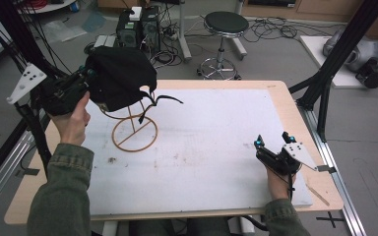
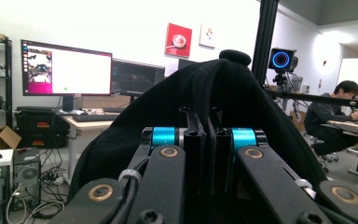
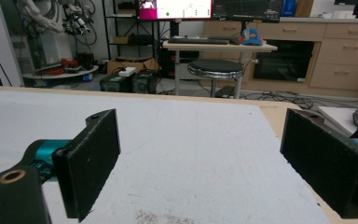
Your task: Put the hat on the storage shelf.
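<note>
Near right, my right gripper (image 1: 273,141) rests on the table (image 1: 216,147), jaws spread wide with nothing between them. At the far left, my left gripper (image 1: 81,78) has its jaws pressed together, pinching the black cap (image 1: 120,76) and holding it over the wire stand (image 1: 134,129). If the cap's dangling strap (image 1: 165,100) catches the stand, I judge the light frame could tip over. The cap hides the stand's top, so I cannot tell whether they touch.
</note>
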The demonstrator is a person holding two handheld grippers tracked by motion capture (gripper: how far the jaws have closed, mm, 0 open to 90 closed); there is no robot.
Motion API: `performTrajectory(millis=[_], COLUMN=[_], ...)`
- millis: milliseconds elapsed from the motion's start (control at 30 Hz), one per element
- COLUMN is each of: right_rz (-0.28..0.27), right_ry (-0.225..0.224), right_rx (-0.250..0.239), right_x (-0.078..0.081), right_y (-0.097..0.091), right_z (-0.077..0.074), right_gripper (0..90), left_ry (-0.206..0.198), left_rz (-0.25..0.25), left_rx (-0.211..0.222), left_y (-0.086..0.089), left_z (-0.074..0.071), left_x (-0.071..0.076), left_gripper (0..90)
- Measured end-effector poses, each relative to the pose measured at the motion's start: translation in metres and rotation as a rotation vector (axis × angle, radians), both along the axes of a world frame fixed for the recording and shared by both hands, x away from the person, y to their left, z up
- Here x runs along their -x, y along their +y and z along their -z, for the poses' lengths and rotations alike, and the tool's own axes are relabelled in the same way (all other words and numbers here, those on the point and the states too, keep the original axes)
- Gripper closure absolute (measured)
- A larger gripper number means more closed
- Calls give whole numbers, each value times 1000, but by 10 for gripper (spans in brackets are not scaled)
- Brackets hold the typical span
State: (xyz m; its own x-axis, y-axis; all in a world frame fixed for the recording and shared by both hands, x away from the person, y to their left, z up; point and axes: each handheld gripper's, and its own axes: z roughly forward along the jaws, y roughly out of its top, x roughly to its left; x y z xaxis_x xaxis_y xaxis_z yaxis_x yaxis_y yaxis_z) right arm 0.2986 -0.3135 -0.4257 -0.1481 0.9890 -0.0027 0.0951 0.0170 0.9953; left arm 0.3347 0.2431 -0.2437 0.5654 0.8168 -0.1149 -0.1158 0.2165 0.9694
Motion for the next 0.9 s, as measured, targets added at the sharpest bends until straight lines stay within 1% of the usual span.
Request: performTrajectory(millis=[67,167,367,467,633,667,700,800,833,900], right_rz=[-1,0,3,4,1,1,-4,-4,-3,-1], right_ry=[-2,-5,-6,-6,-7,-7,-5,-6,-5,-5], right_rx=[0,-5,-12,-13,-8,-8,-4,-2,-5,-8], right_x=[0,0,0,1,0,0,-1,-1,-1,-1], right_y=[0,1,0,0,2,2,3,4,4,3], right_z=[0,-1,-2,-2,-2,-2,-2,-2,-2,-2], right_gripper=[111,111,111,111,111,111,111,111,111,111], left_ry=[13,43,48,54,79,86,92,108,121,134], left_rz=[5,-12,-18,-8,-22,-24,-18,-7,-3,-3], left_rx=[15,10,14,24,-26,-31,-29,-54,-65,-73], left_y=[-4,-8,-6,-3,-3,-2,-2,-3,-3,-3], left_z=[2,4,3,2,2,2,2,4,5,7], left_x=[-8,-17,-17,-16,-18,-18,-19,-19,-19,-20], left_gripper=[874,874,874,874,873,873,873,870,868,866])
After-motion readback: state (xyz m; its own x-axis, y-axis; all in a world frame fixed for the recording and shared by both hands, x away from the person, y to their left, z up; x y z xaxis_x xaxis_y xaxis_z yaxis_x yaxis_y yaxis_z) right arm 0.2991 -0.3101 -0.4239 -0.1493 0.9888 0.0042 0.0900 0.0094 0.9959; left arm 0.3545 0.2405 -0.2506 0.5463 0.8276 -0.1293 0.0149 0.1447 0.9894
